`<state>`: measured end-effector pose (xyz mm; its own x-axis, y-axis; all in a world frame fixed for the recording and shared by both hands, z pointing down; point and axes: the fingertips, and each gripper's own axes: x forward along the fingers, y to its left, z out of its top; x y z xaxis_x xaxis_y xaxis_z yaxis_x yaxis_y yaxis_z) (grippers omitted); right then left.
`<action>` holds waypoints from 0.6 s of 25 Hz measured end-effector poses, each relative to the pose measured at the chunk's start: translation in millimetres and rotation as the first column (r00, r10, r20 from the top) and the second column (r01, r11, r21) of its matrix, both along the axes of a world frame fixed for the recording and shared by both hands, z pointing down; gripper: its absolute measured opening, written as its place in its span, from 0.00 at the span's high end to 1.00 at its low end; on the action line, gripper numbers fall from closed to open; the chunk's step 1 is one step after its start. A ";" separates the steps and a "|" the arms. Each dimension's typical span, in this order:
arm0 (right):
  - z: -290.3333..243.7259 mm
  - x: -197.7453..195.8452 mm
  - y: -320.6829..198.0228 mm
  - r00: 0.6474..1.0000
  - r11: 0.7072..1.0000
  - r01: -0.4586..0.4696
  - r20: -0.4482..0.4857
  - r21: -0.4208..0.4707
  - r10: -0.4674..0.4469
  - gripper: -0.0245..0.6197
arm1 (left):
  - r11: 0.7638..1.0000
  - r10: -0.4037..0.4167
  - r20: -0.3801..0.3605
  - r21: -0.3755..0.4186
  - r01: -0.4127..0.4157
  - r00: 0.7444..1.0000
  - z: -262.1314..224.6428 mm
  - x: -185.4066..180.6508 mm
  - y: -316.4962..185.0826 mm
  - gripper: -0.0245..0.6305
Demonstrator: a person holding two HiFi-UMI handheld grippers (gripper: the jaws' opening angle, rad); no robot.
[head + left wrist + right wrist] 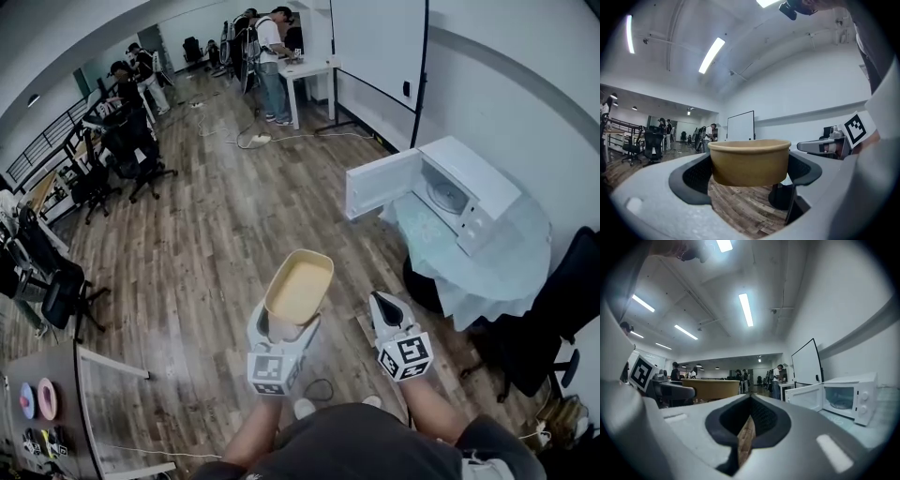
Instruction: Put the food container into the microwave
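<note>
Gripping food container (pixel 750 161) btwn left gripper (pixel 750 174) fingers; right gripper (pixel 750 404) fingers closed, empty.

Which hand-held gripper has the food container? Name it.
The left hand-held gripper: the tan food container is clamped between its jaws. The right hand-held gripper has its jaws together on nothing.
</note>
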<state>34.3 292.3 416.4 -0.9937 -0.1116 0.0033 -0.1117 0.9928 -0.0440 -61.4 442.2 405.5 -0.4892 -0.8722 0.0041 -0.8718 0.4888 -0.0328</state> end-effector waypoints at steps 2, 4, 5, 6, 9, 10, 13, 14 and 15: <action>0.6 -2.7 5.6 1.000 1.000 -0.009 -0.003 0.008 0.009 0.97 | 1.000 0.011 -0.004 0.008 -0.011 1.000 0.1 -4.0 4.3 0.19; 0.3 -6.0 14.3 1.000 0.999 -0.021 -0.006 0.027 0.021 0.97 | 0.999 0.022 -0.006 0.024 -0.021 1.000 -2.4 -9.3 11.2 0.19; -0.2 -8.1 19.5 1.000 0.999 -0.026 -0.007 0.038 0.027 0.97 | 0.999 0.027 -0.004 0.029 -0.027 1.000 -3.8 -12.4 14.8 0.19; -0.8 -10.5 24.6 0.999 0.998 -0.032 -0.006 0.045 0.032 0.97 | 0.999 0.033 0.000 0.030 -0.033 0.999 -4.7 -15.8 18.0 0.19; -1.9 -18.5 36.6 0.999 0.998 -0.053 0.005 0.043 0.053 0.97 | 0.998 0.052 0.007 0.025 -0.052 0.999 -3.8 -26.8 26.1 0.19; -1.7 -21.1 40.1 0.998 0.997 -0.062 0.007 0.038 0.062 0.97 | 0.998 0.060 0.009 0.021 -0.060 0.998 -2.9 -30.4 29.1 0.19; -0.3 -26.3 49.0 0.995 0.995 -0.096 0.008 0.022 0.095 0.97 | 0.996 0.089 0.014 0.010 -0.089 0.996 -0.1 -39.6 36.2 0.19; 0.9 -27.1 50.4 0.994 0.994 -0.106 0.007 0.017 0.106 0.97 | 0.995 0.098 0.015 0.007 -0.098 0.995 1.3 -42.0 36.9 0.19; 2.6 -27.3 50.8 0.993 0.993 -0.115 0.004 0.012 0.115 0.97 | 0.994 0.106 0.015 0.003 -0.106 0.994 3.2 -44.0 36.5 0.19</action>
